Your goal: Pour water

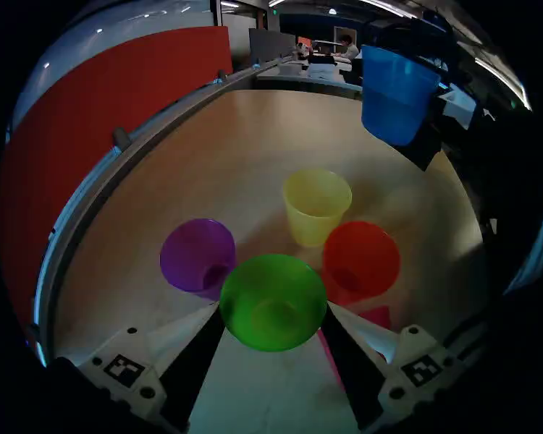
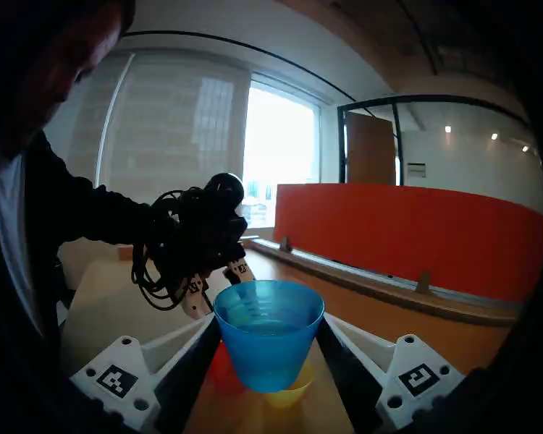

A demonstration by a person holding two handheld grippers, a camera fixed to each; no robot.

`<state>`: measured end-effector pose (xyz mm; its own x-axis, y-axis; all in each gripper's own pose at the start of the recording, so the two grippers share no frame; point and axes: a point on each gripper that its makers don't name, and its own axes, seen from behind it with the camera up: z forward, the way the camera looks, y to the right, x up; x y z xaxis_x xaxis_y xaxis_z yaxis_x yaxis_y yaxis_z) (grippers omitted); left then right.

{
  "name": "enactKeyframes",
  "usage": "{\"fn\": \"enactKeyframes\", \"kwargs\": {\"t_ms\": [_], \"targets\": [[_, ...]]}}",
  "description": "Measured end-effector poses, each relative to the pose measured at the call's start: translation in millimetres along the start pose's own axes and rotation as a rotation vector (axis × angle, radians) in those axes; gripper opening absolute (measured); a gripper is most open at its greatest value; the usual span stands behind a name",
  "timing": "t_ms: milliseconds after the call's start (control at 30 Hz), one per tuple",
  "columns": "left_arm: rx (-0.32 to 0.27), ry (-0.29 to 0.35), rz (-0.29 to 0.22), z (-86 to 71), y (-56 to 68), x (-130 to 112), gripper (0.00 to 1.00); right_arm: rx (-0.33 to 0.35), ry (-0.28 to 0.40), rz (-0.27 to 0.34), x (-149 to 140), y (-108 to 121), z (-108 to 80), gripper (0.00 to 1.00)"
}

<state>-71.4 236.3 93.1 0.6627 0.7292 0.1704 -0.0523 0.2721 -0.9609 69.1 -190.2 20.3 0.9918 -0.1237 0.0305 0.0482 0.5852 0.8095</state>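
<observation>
The left hand-held gripper clamps a green cup above the table, near purple, yellow and red cups standing mid-table. The right hand-held gripper grips a water-filled blue cup, raised.

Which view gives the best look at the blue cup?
Right gripper view: the blue cup sits close in the right hand-held gripper, water visible inside. Left gripper view shows it farther off, raised above the table.

A purple plastic cup stands left of the yellow plastic cup, a gap between them. A red plastic cup crowds its right, a held green plastic cup its near side. Behind it the wooden tabletop lies open; a blue plastic cup hangs farther back, right.
</observation>
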Motion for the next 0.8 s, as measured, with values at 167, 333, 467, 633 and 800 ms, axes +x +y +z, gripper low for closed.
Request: {"fn": "enactKeyframes", "kwargs": {"t_ms": [167, 333, 467, 633, 800], "targets": [[0.009, 0.017, -0.009, -3.8, -3.1, 2, 0.87, -0.001, -0.002, -0.002, 1, 0, 0.9, 0.89], [0.019, 0.029, -0.017, -8.4, -6.0, 3, 0.87, -0.002, -0.005, -0.003, 2, 0, 1.8, 0.89], [0.026, 0.045, -0.025, -11.8, -7.8, 5, 0.87, -0.002, -0.005, -0.004, 4, -1, 1.9, 0.89], [0.033, 0.069, -0.037, -16.4, -8.8, 9, 0.87, -0.003, -0.009, -0.008, 6, -2, 2.5, 0.89], [0.051, 0.095, -0.05, -23.8, -11.7, 11, 0.87, -0.007, -0.013, -0.01, 6, 0, 2.1, 0.89]]}}
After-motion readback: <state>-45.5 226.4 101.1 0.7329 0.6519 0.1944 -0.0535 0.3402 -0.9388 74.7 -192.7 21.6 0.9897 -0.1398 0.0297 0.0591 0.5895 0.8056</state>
